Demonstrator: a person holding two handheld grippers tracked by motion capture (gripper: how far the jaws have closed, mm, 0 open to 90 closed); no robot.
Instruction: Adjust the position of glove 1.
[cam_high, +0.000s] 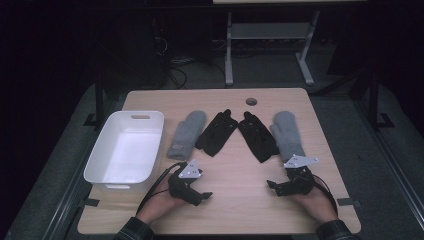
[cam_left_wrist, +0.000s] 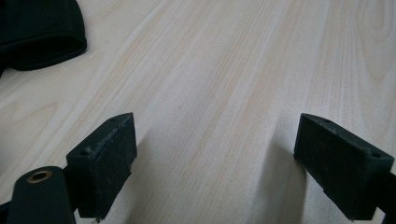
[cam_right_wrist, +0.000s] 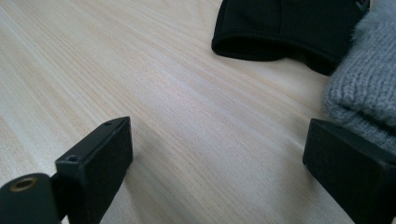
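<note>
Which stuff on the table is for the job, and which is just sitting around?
For the job:
left grey mitten
left black glove
right black glove
right grey mitten
white bin, probably

Just around:
hole in the table
metal frame behind

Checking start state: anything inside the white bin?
The white bin looks empty in the high view: bare floor, no gloves. Its near wall hides a thin strip of floor.

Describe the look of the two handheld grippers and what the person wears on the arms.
Both the left gripper and the right gripper are black, each with two blocky, flat-faced jaws, a pale grey three-cornered plate on top and a black cable trailing back. The sleeves are dark plaid.
</note>
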